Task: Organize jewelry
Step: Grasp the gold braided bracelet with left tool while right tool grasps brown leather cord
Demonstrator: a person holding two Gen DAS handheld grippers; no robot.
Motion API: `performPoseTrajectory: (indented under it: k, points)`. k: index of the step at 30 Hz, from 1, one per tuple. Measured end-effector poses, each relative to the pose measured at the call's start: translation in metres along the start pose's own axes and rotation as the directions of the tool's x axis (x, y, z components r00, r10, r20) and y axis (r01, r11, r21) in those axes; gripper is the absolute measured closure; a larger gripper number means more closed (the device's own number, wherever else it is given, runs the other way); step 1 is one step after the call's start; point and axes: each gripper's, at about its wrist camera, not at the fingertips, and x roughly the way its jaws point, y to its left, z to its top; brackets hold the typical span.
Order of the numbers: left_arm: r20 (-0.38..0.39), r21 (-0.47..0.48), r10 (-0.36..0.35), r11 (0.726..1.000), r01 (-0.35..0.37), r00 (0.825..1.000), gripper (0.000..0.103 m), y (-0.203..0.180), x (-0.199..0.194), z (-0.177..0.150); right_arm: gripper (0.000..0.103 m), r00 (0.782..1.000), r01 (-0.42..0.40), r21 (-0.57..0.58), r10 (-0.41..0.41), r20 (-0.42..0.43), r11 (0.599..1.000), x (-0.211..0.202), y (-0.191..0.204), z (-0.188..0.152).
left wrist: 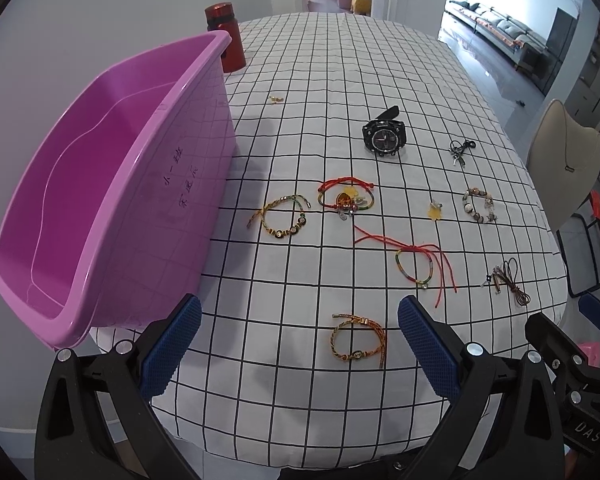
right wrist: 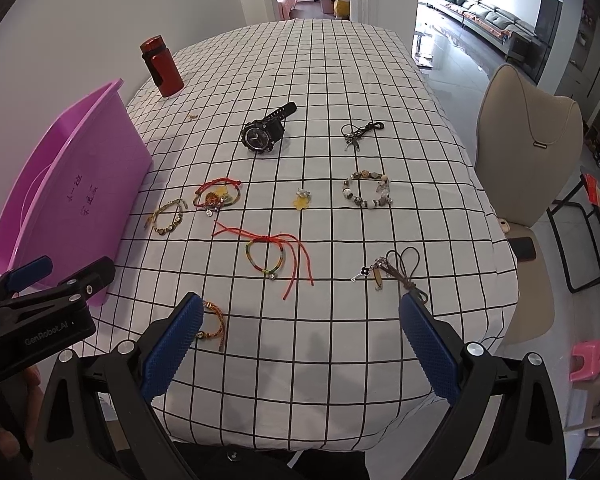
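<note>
Left wrist view: left gripper [left wrist: 300,344] spread wide and empty above the near edge of the white black-gridded tablecloth [left wrist: 340,80]. Directly between the blue pads, a gold-and-brown braided cord bracelet [left wrist: 358,338] lying flat. To the left, a large empty pink plastic tub [left wrist: 112,184], its wall just beside the left finger. Farther out, a green-and-gold beaded cord bracelet [left wrist: 281,216], a red cord bracelet with charms [left wrist: 346,197], a rainbow woven bracelet with long red ties [left wrist: 416,264], a black chunky wristwatch [left wrist: 383,136].

Right wrist view: right gripper [right wrist: 300,344] likewise parted, holding nothing, over bare cloth. Just beyond the right finger, a brown leather cord with a key charm [right wrist: 392,272]; farther off, a grey-and-brown stone bead bracelet [right wrist: 367,190] and a small yellow flower charm [right wrist: 301,200].

Judged: sorting not yet begun, tub unfilled. Next likely a descent of the left fingers onto the braided bracelet, low enough to pinch thin cord off soft cloth.
</note>
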Motion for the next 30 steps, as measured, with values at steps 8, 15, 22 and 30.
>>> performPoseTrajectory:
  k: [8, 15, 22, 30]
  points:
    - [-0.003, 0.026, -0.035, 0.999, 0.035, 0.999, 0.006, 0.001, 0.017, -0.017, 0.009, 0.999, -0.027, 0.041, 0.028, -0.025, 0.999, 0.017, -0.008, -0.025]
    - [-0.037, 0.038, -0.063, 0.997, 0.065, 0.997, 0.006, -0.01, 0.042, -0.042, 0.009, 1.0, -0.018, 0.043, 0.019, -0.006, 0.999, 0.028, -0.035, -0.052]
    - [-0.036, -0.033, -0.015, 0.999, 0.014, 0.999, 0.006, -0.021, 0.061, -0.069, 0.01, 0.999, -0.024, -0.012, 0.024, 0.043, 1.0, 0.044, -0.074, -0.065]
    - [0.032, -0.088, 0.048, 0.995, -0.045, 0.998, 0.006, -0.032, 0.074, -0.102, 0.01, 0.993, -0.045, -0.108, 0.056, 0.1, 0.993, 0.069, -0.098, -0.078]
